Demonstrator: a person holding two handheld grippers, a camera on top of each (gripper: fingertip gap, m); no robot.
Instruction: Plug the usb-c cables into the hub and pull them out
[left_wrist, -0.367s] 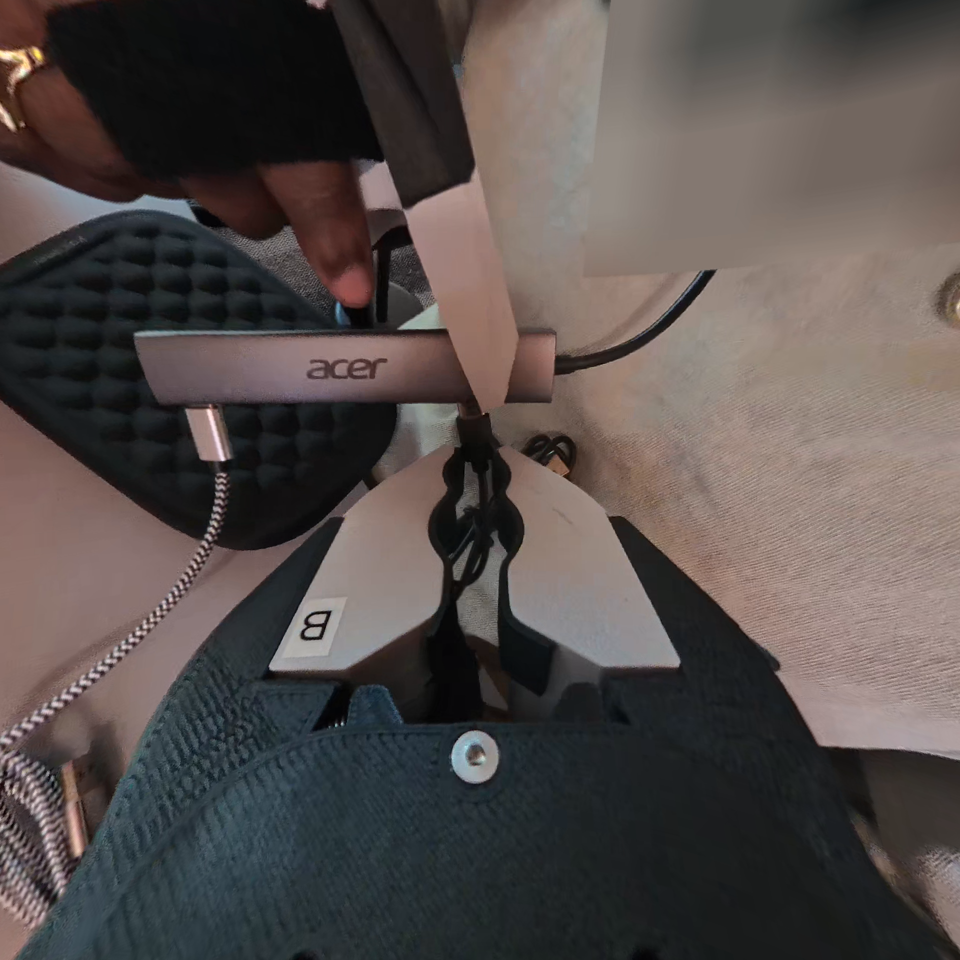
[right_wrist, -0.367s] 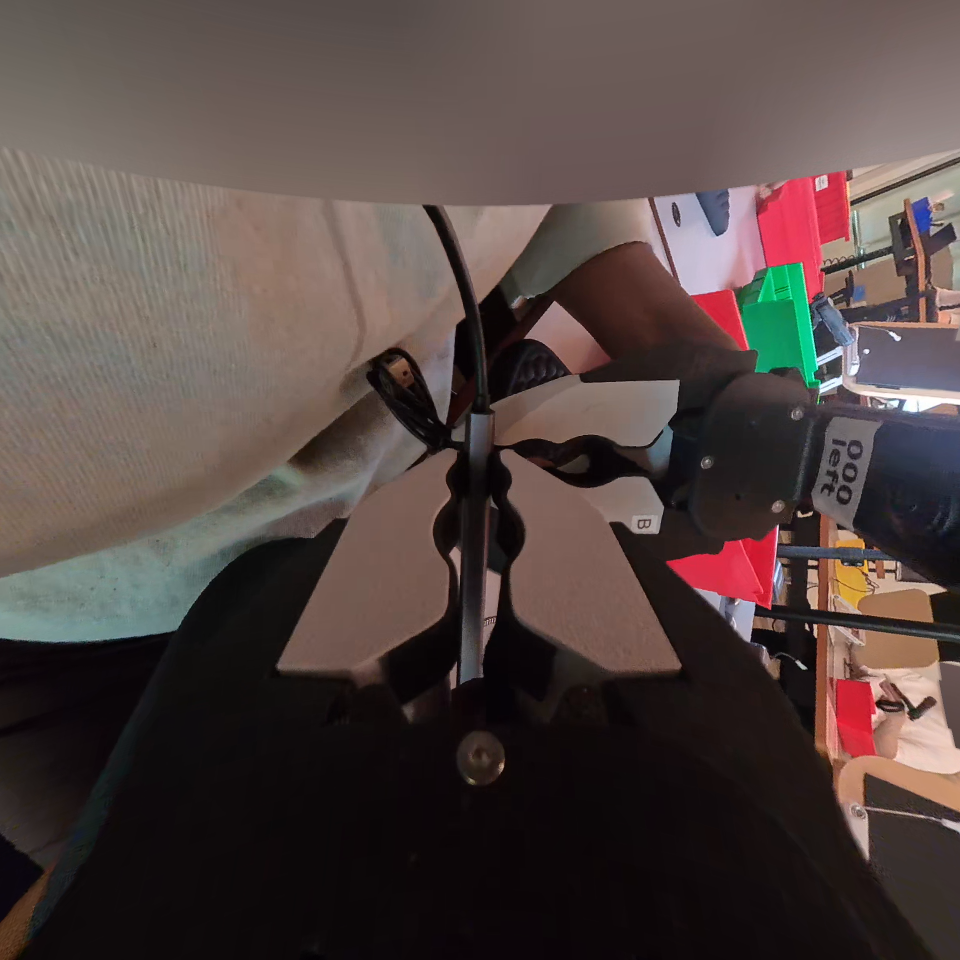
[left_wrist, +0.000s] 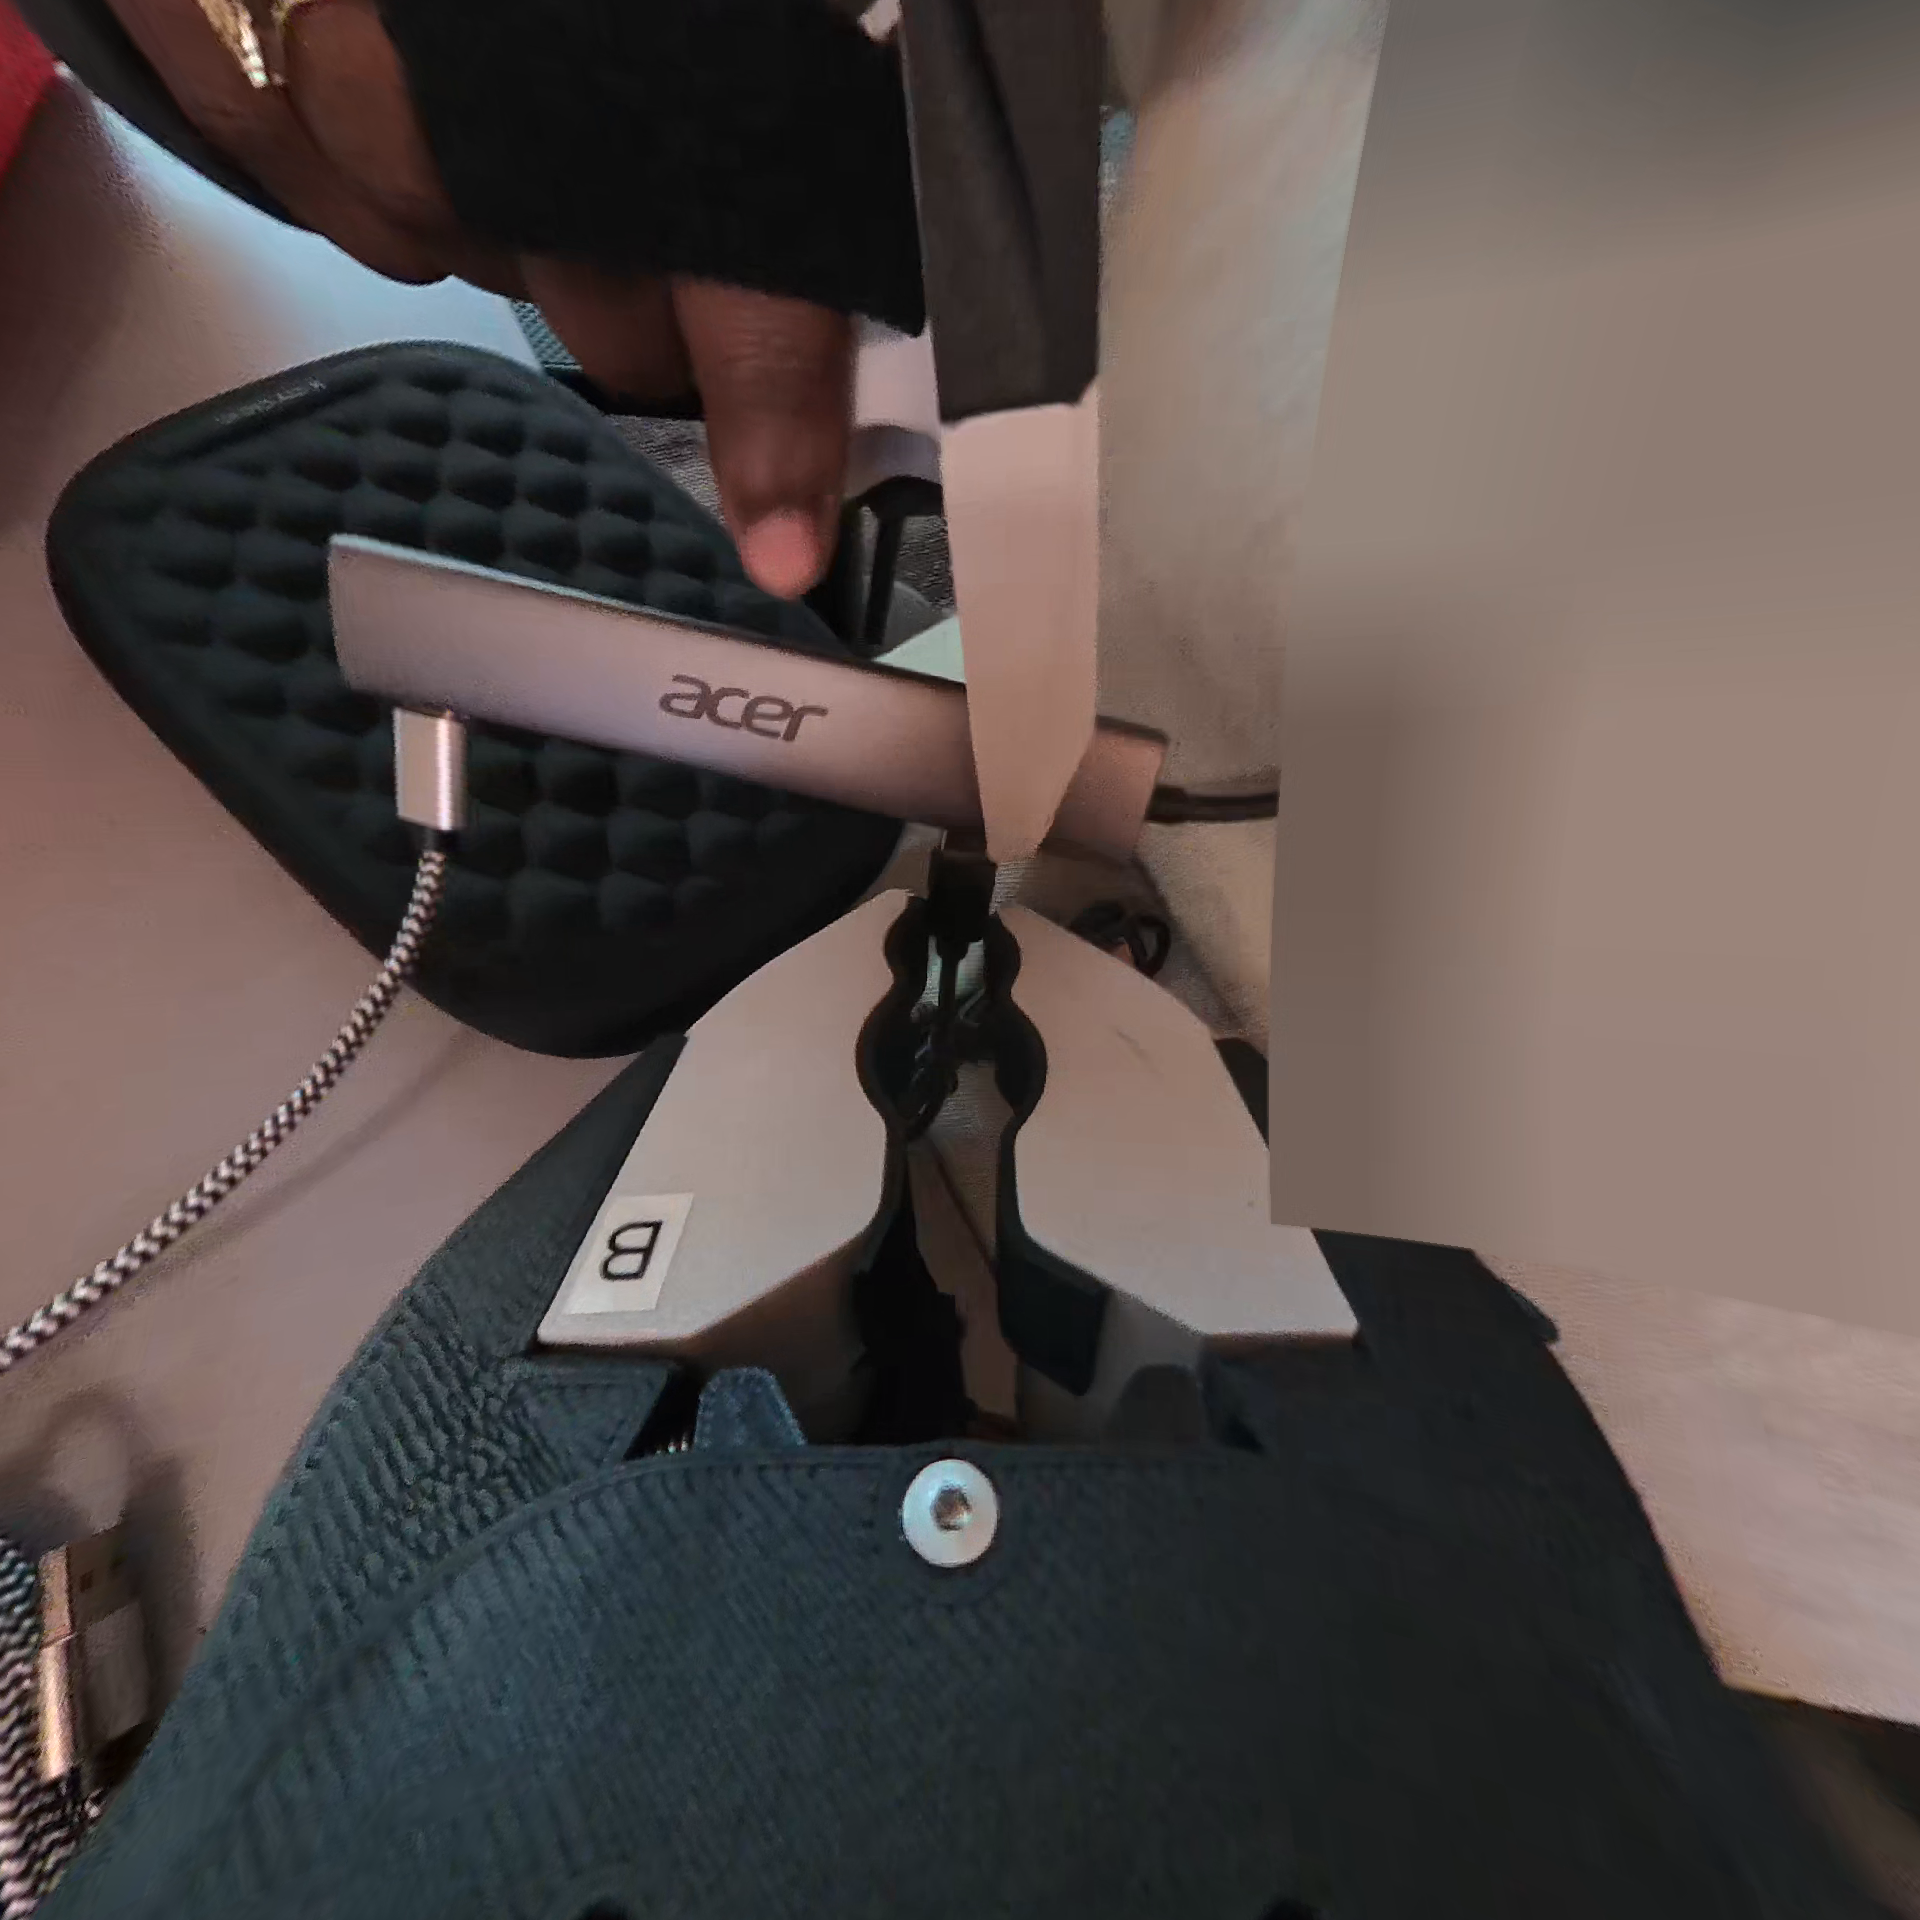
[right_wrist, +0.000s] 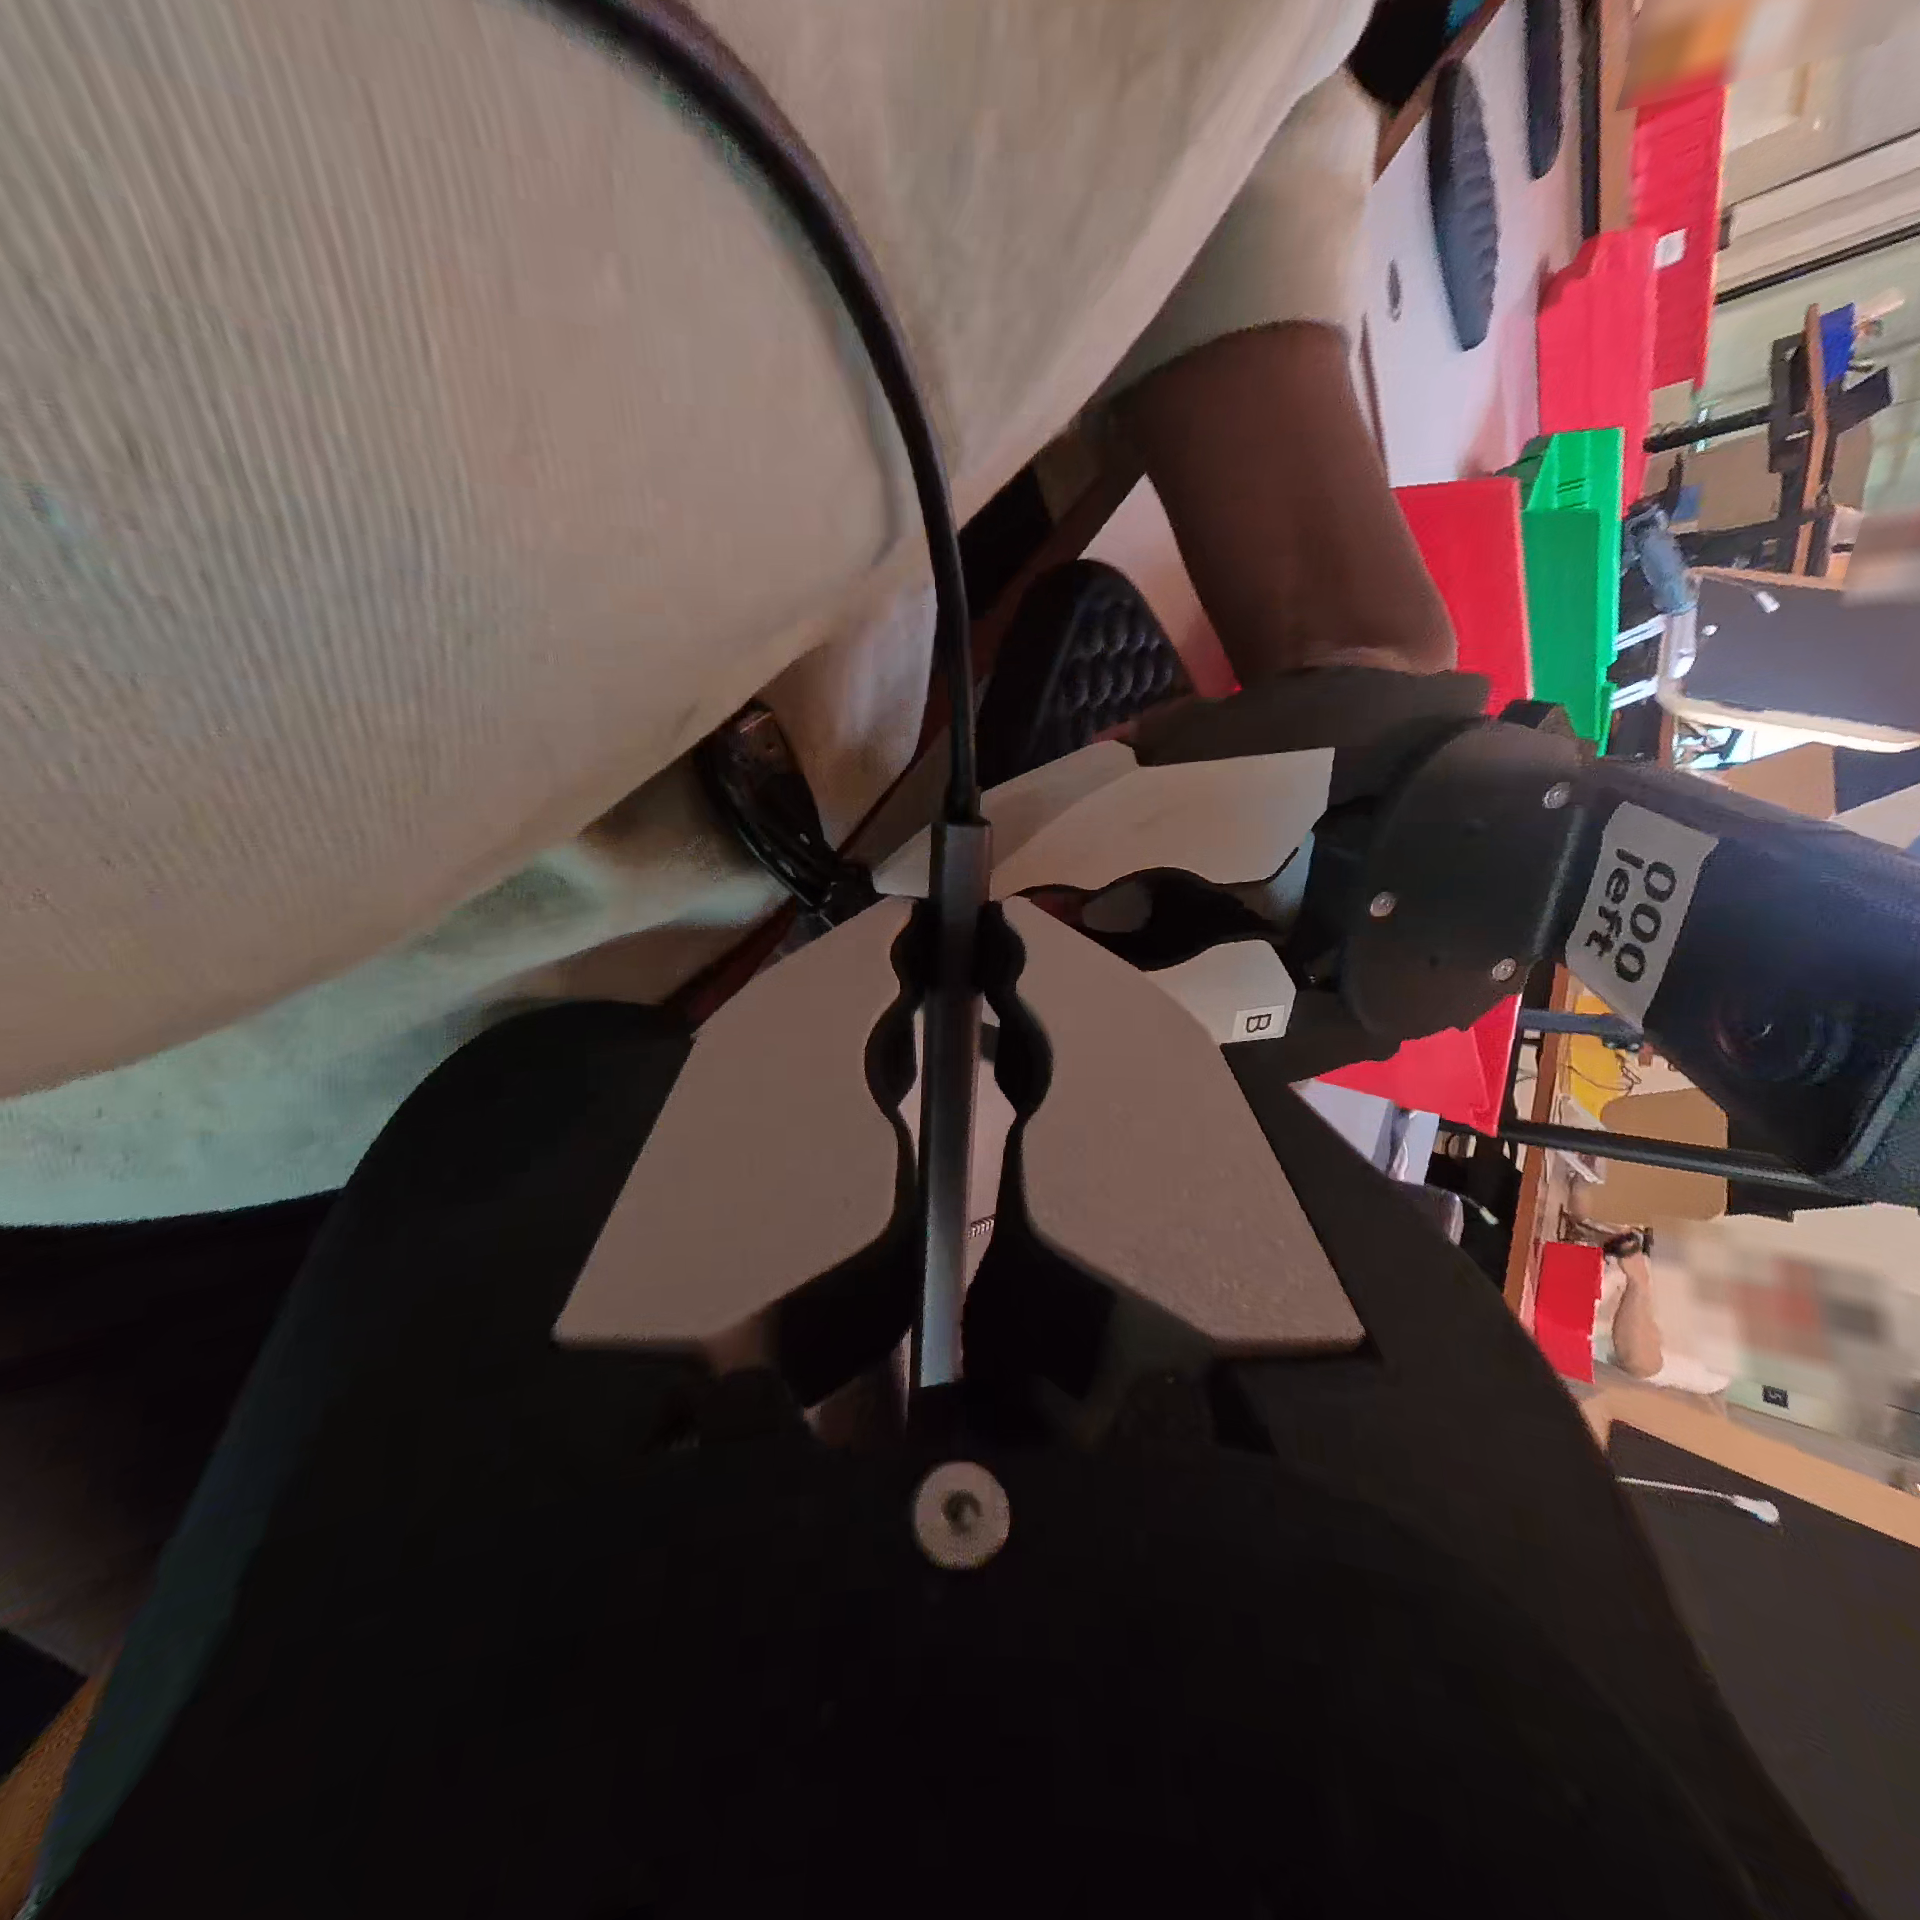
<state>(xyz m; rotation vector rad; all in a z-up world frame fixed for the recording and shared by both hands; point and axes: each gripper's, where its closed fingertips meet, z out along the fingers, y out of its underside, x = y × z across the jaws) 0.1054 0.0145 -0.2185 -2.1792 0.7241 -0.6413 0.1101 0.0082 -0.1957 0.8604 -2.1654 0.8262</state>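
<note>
The silver hub (left_wrist: 644, 675) hangs tilted above a black padded pouch (left_wrist: 343, 582). A braided cable's silver plug (left_wrist: 431, 769) sits in the hub's lower edge near its left end. My left gripper (left_wrist: 956, 914) is shut on a black usb-c plug (left_wrist: 961, 878) whose tip meets the hub's lower edge near the right end; I cannot tell how deep it sits. My right gripper (right_wrist: 951, 914) is shut on the hub (right_wrist: 945, 1122), seen edge-on, and one of its white fingers (left_wrist: 1023, 623) crosses the hub. The hub's own black cable (right_wrist: 935, 520) curves upward.
A person's hand (left_wrist: 769, 416) and cream shirt (right_wrist: 416, 520) are close behind the hub. The left gripper's black body (right_wrist: 1455, 883) is at the right. A second silver plug on braided cable (left_wrist: 62, 1662) lies at the lower left. Red and green bins (right_wrist: 1558, 582) stand far off. The grippers are tip to tip, or close to it.
The hub has tilted, its left end now higher than its right, and sits nearer the left camera. Both grippers keep their grips.
</note>
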